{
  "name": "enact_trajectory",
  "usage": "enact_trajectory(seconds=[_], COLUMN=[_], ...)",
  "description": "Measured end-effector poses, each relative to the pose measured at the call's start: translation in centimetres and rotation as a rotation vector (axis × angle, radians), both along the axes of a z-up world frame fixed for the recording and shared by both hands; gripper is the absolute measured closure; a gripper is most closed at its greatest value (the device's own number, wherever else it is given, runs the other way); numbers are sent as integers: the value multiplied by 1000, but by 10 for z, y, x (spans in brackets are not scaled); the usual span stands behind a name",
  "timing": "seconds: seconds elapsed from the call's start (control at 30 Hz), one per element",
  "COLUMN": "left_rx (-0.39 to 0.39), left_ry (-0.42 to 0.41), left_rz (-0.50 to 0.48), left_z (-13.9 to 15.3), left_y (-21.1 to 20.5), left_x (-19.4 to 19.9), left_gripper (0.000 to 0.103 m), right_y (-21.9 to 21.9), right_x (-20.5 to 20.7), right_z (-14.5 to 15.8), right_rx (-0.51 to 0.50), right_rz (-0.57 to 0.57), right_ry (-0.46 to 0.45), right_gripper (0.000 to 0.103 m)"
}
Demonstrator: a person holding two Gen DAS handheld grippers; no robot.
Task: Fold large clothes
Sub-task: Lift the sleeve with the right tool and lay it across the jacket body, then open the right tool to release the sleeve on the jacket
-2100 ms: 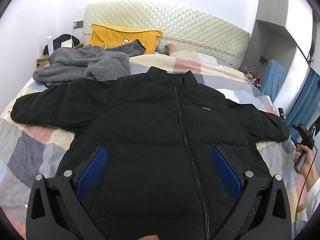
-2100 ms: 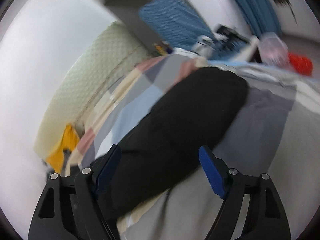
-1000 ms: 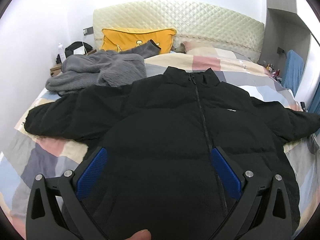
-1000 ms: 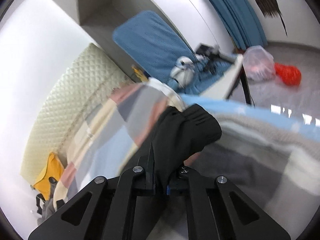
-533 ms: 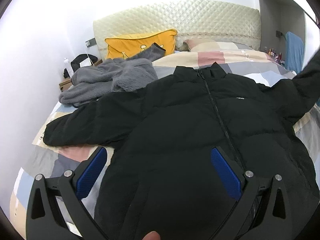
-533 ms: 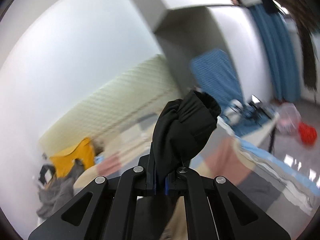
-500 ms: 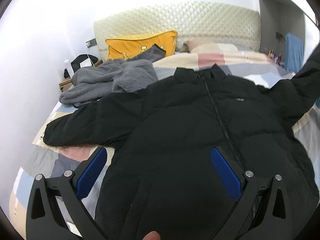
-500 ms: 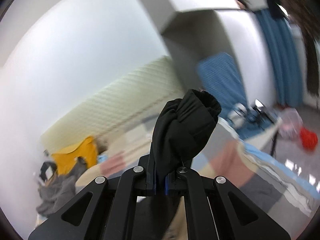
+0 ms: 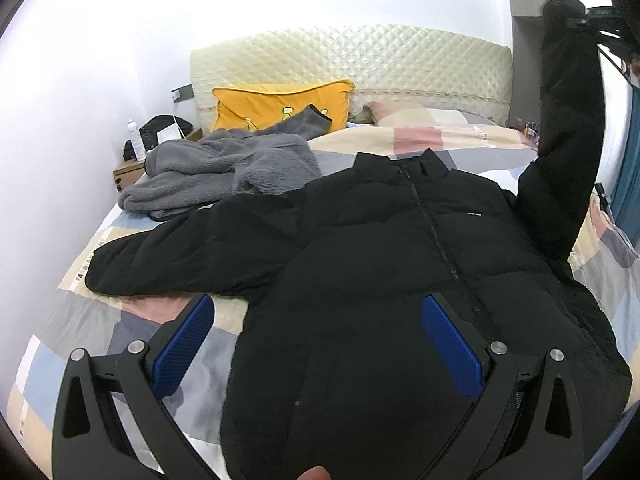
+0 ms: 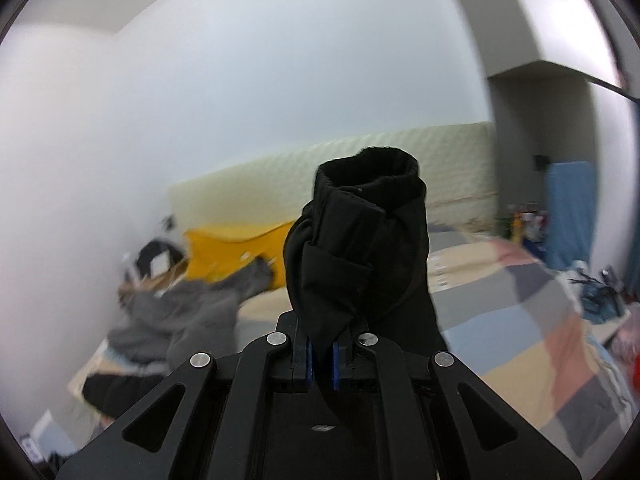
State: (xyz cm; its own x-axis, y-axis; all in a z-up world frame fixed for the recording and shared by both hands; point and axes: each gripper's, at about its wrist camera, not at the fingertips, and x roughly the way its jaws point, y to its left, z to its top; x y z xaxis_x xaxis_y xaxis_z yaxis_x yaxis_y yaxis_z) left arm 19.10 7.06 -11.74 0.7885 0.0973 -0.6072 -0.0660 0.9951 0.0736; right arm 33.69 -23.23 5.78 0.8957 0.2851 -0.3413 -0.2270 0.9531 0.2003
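Note:
A black puffer jacket (image 9: 380, 264) lies front-up on the patchwork bedspread (image 9: 92, 328), zip closed, collar toward the headboard. Its left sleeve (image 9: 168, 256) stretches flat to the left. The right sleeve (image 9: 568, 128) stands lifted high at the right, its cuff (image 10: 368, 200) pinched in my right gripper (image 10: 320, 354), which is shut on it. My left gripper (image 9: 316, 344) hovers open over the jacket's lower hem with nothing between its blue pads (image 9: 182, 346).
A grey fleece garment (image 9: 224, 168) is heaped at the bed's back left, in front of a yellow pillow (image 9: 280, 100) and the quilted headboard (image 9: 360, 60). A nightstand (image 9: 128, 168) with a bottle stands by the left wall. Blue cloth (image 10: 568, 208) hangs at the right.
My right gripper has swung up and toward the bed's middle, raising the right sleeve off the bedspread. The left gripper drifted a little leftward and stayed open.

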Motion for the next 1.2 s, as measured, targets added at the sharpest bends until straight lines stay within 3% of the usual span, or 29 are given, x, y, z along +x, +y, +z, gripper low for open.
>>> enact_trajectory(seconds=[0.23,0.47,0.6,0.8,1.0,1.1,1.17,1.2], left_rx=[-100,-145,-164,-188,-196,-215,-228,-237], left_ry=[34,21,28,42,55,46,24,15], left_rz=[84,167,233,252,250,261,266,265], left_z=[-7,-13,-19,-29,-34,-32,-29,-28], left_y=[34,60,81,93,95,99,102,103], left_x=[6,7,11,17,21,21,18,17], left_gripper=[0,0,0,0,0,0,0,0], right_y=[143,246,275,292,292,287,282,279], right_x=[14,23,27,25,26,16,11,6], right_z=[-60,-160,-220,-296,-298,-284,-277,-270], right_rx=[-88,-180,-198,-264,-262,-259,-242,-232], right_rz=[246,430,471,488,479,474,477,478], right_ry=[98,248,330,414,416,382,370,355], right_gripper=[98,95,95,95,91,76,47,43])
